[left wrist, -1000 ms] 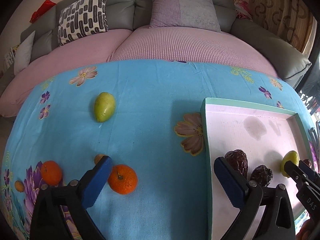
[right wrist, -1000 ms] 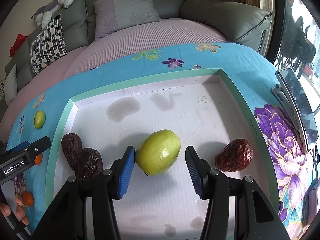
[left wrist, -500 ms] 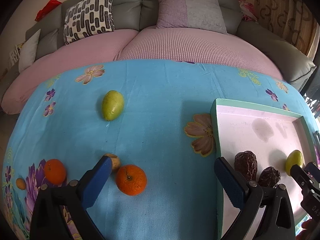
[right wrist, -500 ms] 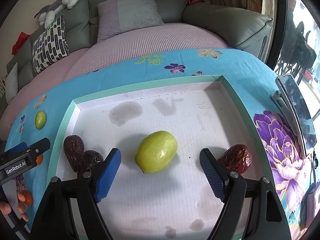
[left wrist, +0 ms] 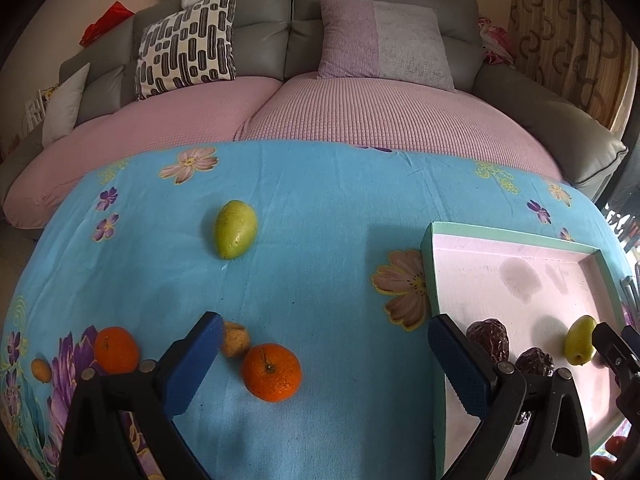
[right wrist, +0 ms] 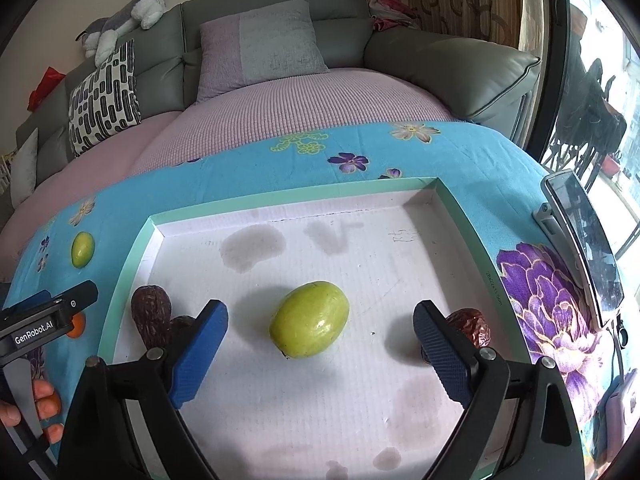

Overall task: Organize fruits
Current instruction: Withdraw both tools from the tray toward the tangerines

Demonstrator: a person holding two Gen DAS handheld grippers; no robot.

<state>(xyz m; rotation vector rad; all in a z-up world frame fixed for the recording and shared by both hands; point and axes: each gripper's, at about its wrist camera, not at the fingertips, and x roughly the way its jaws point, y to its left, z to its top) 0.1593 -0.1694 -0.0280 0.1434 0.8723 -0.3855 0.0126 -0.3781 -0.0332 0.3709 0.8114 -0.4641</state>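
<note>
Right gripper (right wrist: 320,354): blue pads spreading apart, jaws opening wide. The green fruit (right wrist: 309,319) lies between them on the tray floor, touched by neither pad. Just behind the right pad, a wrinkled brown date (right wrist: 472,326); behind the left pad, two more dates (right wrist: 154,314) touching each other near the tray's left wall.

The tray (right wrist: 280,200) has a mint-green rim and a pale, stained floor. It sits on a blue flowered cloth (right wrist: 472,160) spread over the table.

Left gripper (left wrist: 324,364): jaws wide apart, nothing between the pads, held over the cloth left of the tray. Near its left pad, a small tan fruit (left wrist: 236,338), partly hidden, and just beside that an orange (left wrist: 272,372). A second orange (left wrist: 116,350) lies further left, with a tiny orange fruit (left wrist: 41,370) at the cloth's edge. Well apart from these, further back on the cloth, a second green fruit (left wrist: 235,229).

Fingers of a hand (right wrist: 42,408) show at the lower left of the right view. Behind the table, a grey sofa (left wrist: 360,12) with cushions.
</note>
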